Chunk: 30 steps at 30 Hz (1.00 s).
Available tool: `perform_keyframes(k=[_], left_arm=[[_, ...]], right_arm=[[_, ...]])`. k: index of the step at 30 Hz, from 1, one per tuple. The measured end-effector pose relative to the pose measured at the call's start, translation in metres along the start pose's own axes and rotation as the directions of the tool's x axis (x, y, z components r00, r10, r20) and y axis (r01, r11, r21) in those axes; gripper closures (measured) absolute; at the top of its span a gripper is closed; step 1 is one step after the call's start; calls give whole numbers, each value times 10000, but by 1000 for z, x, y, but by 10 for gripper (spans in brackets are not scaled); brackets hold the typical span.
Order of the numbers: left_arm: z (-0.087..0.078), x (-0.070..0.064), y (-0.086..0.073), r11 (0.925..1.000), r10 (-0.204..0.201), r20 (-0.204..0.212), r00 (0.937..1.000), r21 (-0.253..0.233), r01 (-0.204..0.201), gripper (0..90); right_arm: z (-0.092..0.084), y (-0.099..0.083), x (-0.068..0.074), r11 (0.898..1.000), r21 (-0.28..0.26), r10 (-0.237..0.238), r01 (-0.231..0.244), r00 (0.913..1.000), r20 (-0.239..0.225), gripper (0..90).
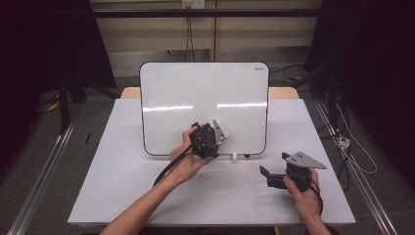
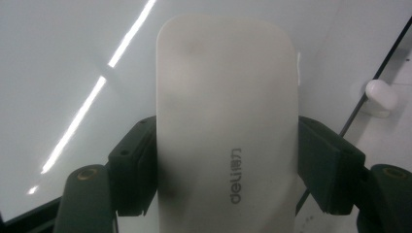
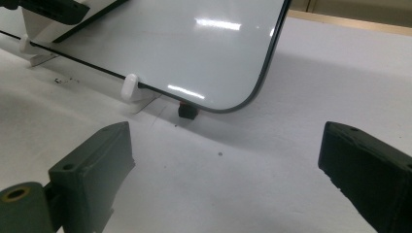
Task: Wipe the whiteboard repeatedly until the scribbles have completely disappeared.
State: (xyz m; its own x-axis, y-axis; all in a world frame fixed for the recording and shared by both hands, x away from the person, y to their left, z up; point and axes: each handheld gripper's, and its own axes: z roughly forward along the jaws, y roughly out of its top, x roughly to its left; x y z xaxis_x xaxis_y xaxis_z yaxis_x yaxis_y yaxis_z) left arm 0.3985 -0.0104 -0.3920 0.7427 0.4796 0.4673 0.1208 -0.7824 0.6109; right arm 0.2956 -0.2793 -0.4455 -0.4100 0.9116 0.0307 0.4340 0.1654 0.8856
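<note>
Two grippers are seen: the left gripper (image 2: 226, 160) is clamped on one white eraser (image 2: 226, 111). One whiteboard (image 1: 203, 93) is propped upright; the right gripper (image 3: 226, 165) is held apart

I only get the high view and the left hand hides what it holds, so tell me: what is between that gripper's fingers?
Observer: The left gripper is shut on a white eraser, pads pressing both its long sides.
Operator: Any marking on it?
Observer: Grey "deli" lettering on its face, seen in the left gripper view.
Operator: And the right gripper?
Observer: The right gripper is open, nothing between its fingers; it faces the whiteboard at its lower corner, where a small black and red piece sits under the edge.
</note>
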Motion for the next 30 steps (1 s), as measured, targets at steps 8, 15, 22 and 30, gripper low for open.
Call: perform_keyframes(k=[8, 15, 22, 30], left_arm=[[11, -22, 22, 9966, 821, 150, 9965, 100, -823, 299], [18, -32, 37, 9928, 1174, 245, 9928, 201, -1179, 299], [24, -40, 49, 9904, 1370, 389, 9898, 135, -1376, 299], [20, -41, 36, 9836, 1802, 516, 9823, -59, -1802, 300]], right_arm=[[1, 0, 0, 10000, -2, 12, -12, 10000, -16, 57], [0, 0, -2, 10000, -37, 39, -39, 10000, 6, 56], [1, 0, -1, 10000, -30, 6, -6, 10000, -34, 56], [-1, -1, -3, 10000, -44, 60, -60, 10000, -32, 56]])
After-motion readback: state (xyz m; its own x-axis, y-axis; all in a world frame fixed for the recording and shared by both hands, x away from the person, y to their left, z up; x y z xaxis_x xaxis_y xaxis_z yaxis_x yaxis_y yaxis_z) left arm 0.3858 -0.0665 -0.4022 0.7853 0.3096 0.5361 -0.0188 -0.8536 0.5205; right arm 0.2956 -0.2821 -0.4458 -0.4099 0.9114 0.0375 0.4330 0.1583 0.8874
